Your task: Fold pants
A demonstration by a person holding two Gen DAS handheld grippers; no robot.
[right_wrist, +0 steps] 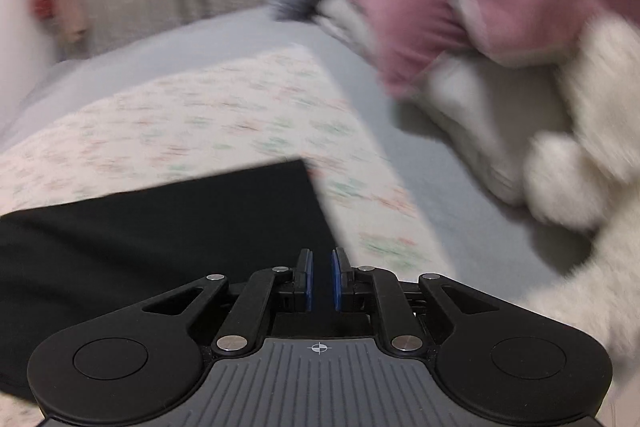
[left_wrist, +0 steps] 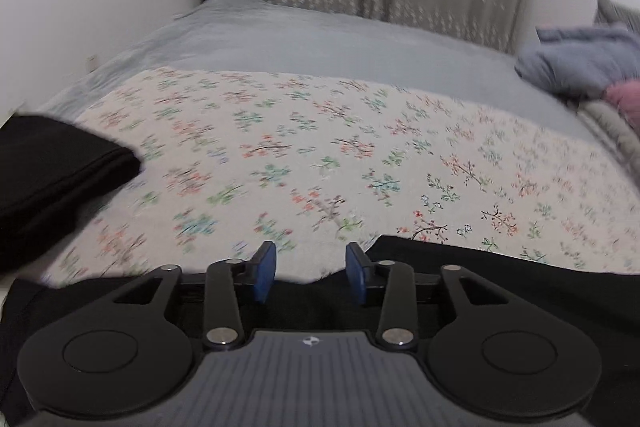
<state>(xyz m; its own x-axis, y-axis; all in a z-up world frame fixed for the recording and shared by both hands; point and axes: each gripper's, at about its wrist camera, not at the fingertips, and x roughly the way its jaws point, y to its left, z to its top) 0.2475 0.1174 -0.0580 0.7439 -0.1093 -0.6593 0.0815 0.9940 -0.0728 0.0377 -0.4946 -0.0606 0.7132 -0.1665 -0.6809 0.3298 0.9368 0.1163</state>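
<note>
Here, left to right: a folded black garment (left_wrist: 60, 179) lies at the left edge of the floral cloth (left_wrist: 320, 155). The left gripper (left_wrist: 311, 273) hovers with blue pads (left_wrist: 266, 271) parted and nothing between them, above the near edge of the black pants (left_wrist: 520, 279). The right gripper (right_wrist: 321, 279), slightly ajar and empty, sits over the pants' corner. Pink bedding (right_wrist: 460, 7) lies far right.

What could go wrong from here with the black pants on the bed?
1. Both grippers look empty: the left gripper gapes, the right gripper shows a slim gap, so the black fabric pants may settle unevenly.
2. The pile of pink and white bedding sits close, risking a snag.
</note>
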